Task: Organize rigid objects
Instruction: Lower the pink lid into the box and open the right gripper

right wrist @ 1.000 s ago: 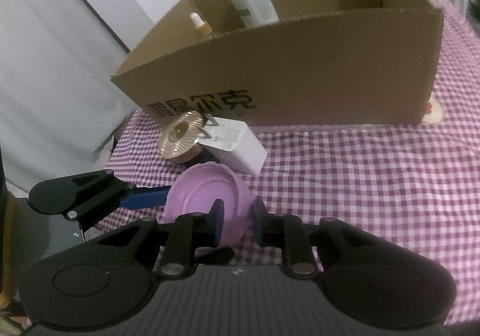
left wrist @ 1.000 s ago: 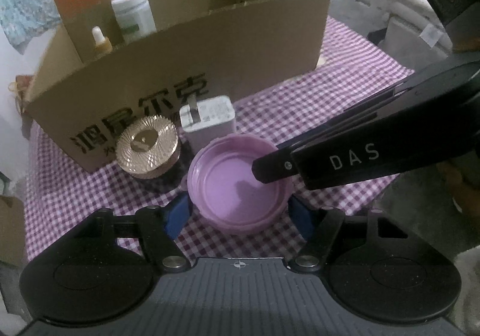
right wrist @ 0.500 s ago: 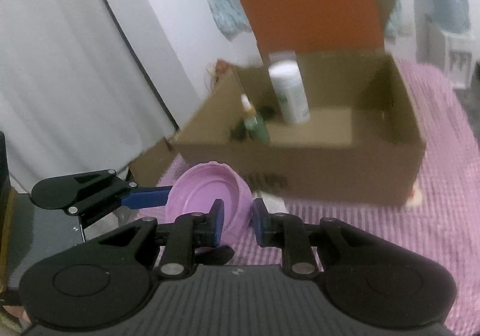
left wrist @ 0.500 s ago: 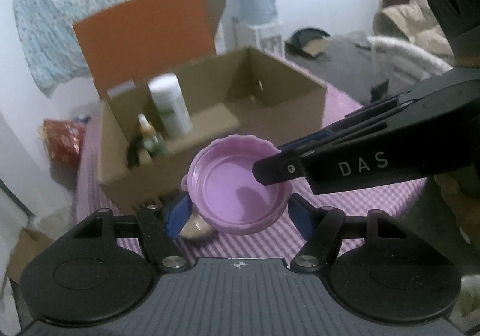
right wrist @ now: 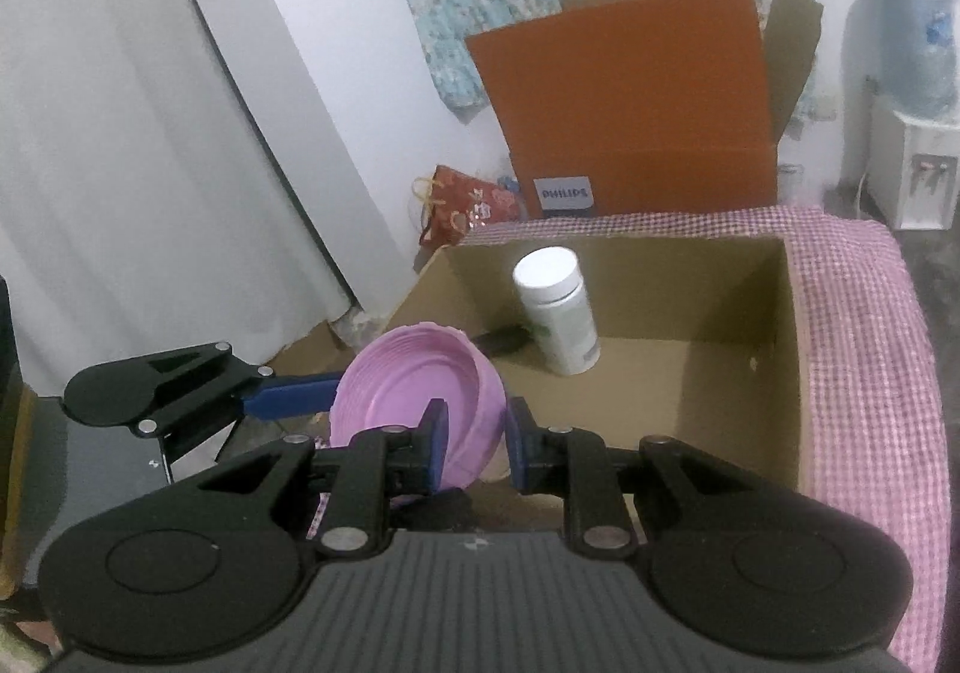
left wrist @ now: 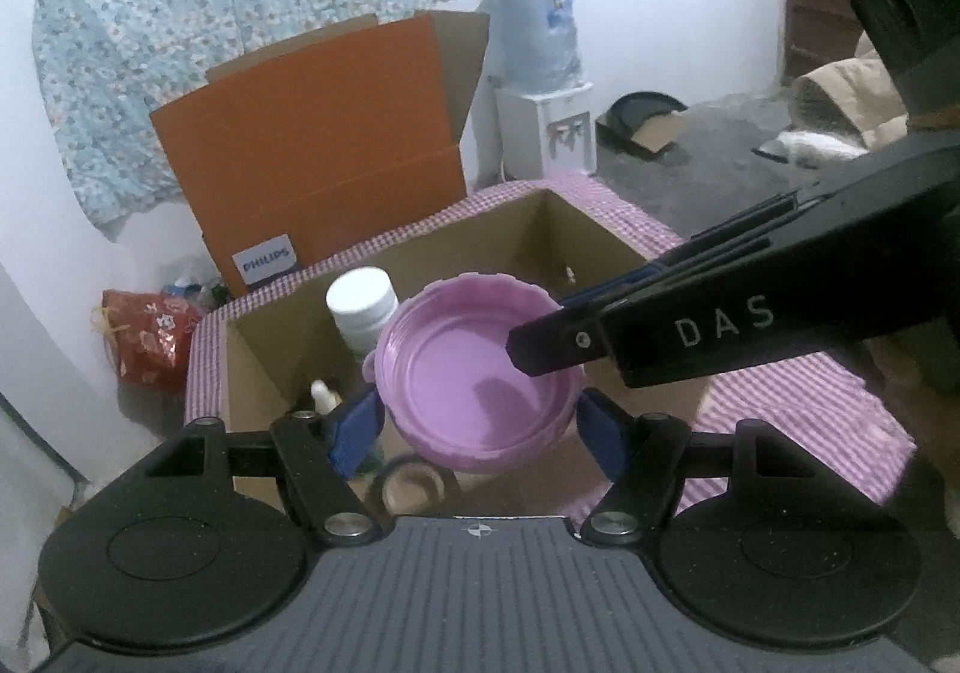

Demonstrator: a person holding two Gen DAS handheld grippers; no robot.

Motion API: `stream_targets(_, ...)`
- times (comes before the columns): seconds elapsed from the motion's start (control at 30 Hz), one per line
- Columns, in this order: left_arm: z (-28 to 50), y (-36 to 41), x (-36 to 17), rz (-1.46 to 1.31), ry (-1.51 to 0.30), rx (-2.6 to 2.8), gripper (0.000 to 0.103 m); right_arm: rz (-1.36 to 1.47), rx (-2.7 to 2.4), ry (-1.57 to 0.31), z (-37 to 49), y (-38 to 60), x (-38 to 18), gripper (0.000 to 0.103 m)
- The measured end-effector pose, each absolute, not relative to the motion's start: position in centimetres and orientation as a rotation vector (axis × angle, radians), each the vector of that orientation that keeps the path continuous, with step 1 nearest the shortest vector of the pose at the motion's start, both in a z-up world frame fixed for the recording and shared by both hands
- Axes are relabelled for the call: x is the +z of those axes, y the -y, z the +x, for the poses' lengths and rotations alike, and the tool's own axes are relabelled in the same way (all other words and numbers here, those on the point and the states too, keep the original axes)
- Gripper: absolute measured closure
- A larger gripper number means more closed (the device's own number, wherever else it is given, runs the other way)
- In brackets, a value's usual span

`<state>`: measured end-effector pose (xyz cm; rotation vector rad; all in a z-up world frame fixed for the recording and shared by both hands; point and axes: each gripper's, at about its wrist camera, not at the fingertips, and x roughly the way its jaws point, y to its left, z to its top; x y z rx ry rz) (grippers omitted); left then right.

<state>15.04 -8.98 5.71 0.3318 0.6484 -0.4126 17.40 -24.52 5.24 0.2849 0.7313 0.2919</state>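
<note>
A purple plastic lid (left wrist: 474,373), hollow side up, hangs in the air over the near wall of an open cardboard box (left wrist: 600,253). My left gripper (left wrist: 477,427) is shut on it, with a blue pad on each side of its rim. My right gripper (right wrist: 477,442) pinches the lid's (right wrist: 414,385) right rim between its pads and shows in the left wrist view as a black arm (left wrist: 720,325). Inside the box (right wrist: 750,313) stand a white bottle (right wrist: 558,313) and a small dropper bottle (left wrist: 324,394).
The box sits on a purple checked cloth (left wrist: 810,391). A round jar top (left wrist: 411,484) peeks out below the lid. Behind stand an orange Philips carton (left wrist: 318,144), a red bag (left wrist: 150,337) and a water dispenser (left wrist: 540,72). A white curtain (right wrist: 150,132) hangs at the left.
Both grippers have lifted the purple lid off the table and up toward the box. The view now looks down into the box; the white charger has dropped out of sight.
</note>
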Motion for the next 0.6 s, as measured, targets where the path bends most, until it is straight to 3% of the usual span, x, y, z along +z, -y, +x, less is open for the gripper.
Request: stream_targets(0.6, 28.0, 12.7, -3.0, 0.442, -1.045, -0.336, 0.032, 0.389, 0.302, -1.18, 31.9, 28.0, -4.2, 0.08)
